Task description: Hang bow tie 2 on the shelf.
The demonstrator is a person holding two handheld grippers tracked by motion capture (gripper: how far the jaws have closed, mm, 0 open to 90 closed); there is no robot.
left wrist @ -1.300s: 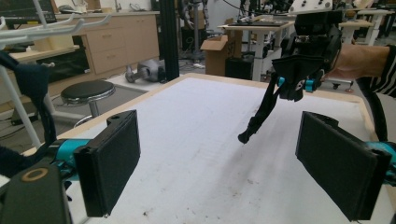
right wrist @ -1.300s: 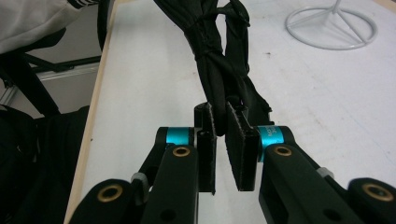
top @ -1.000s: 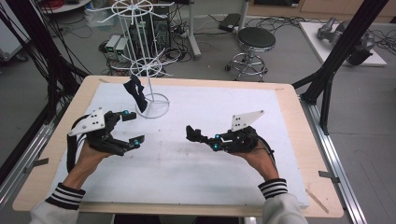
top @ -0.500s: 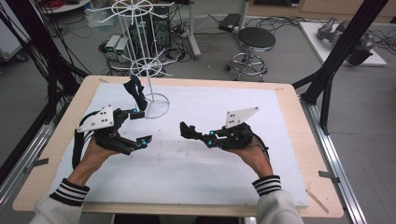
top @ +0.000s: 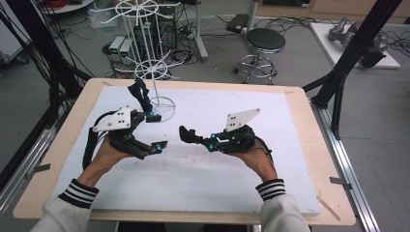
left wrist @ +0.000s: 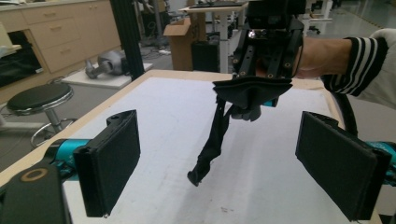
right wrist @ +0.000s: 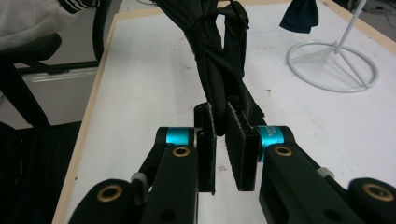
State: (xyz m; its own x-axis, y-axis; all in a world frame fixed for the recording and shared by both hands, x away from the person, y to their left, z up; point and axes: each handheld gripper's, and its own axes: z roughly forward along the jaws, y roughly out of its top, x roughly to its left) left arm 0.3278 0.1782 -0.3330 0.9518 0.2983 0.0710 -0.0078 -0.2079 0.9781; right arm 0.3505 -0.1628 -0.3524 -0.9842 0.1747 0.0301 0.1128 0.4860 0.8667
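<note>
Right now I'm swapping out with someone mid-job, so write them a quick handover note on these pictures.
Right hand-held gripper: shut on a black sock, which dangles from it above the white mat.
Left hand-held gripper: open, nothing between its pads, facing the sock.
White wire rack stands at the mat's far left; a second dark sock already hangs by it.
Done: one sock on the rack, apparently.
Left: probably take the held sock to the rack and hang it.

Left gripper (top: 153, 130) held low in the left hand (top: 104, 157), jaws spread wide, right gripper (top: 186, 134) level in the right hand (top: 254, 154), jaws clamped close, both forearms angled inward.
</note>
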